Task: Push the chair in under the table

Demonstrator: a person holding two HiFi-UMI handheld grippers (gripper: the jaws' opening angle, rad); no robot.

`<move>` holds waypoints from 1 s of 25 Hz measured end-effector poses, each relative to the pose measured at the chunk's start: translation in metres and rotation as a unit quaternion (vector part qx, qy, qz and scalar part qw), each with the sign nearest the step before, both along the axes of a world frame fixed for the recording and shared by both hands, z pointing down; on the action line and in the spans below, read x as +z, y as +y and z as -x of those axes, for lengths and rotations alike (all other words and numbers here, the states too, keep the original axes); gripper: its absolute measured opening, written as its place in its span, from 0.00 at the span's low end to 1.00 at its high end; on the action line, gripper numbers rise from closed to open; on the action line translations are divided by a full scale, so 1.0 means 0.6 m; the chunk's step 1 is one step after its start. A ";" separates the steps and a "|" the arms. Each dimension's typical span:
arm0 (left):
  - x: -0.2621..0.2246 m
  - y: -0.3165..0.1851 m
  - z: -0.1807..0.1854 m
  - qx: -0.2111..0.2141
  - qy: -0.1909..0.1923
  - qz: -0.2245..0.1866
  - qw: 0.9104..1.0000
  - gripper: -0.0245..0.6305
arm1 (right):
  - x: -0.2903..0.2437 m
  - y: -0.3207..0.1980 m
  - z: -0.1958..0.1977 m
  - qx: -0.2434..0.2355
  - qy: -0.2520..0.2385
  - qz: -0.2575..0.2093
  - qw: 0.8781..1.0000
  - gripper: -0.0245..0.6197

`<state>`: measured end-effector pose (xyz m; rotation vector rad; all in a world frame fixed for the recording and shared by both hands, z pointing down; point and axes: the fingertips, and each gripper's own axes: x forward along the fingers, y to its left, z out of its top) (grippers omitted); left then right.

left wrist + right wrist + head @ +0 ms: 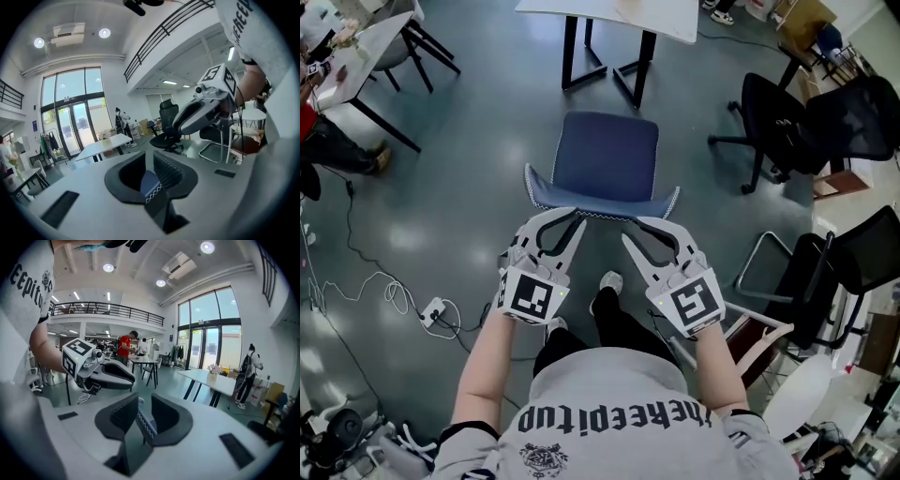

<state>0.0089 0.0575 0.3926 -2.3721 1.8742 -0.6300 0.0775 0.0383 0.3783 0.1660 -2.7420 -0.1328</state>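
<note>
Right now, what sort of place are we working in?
Probably an open-plan office or workshop hall: white work tables, black office chairs on a grey floor, tall glass doors and a mezzanine railing.

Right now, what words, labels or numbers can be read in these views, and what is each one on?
"thekeepitup", fourth letter unsure, upside down in the head view: on the person's grey shirt.
Emblem below it: too small to read.
Marker cubes: black-and-white patterns, no letters.
Nothing else is legible.
</note>
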 end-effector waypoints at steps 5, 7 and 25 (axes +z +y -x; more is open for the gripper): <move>0.054 -0.016 0.001 0.012 -0.037 0.056 0.998 0.23 | 0.054 -0.025 -0.013 -0.026 0.047 -0.007 0.999 0.24; 0.071 -0.021 0.004 0.014 -0.054 0.071 0.996 0.25 | 0.074 -0.032 -0.016 -0.032 0.060 -0.016 0.998 0.27; 0.203 -0.030 0.041 0.065 -0.173 0.178 0.967 0.38 | 0.205 -0.071 -0.012 -0.033 0.163 -0.045 0.985 0.35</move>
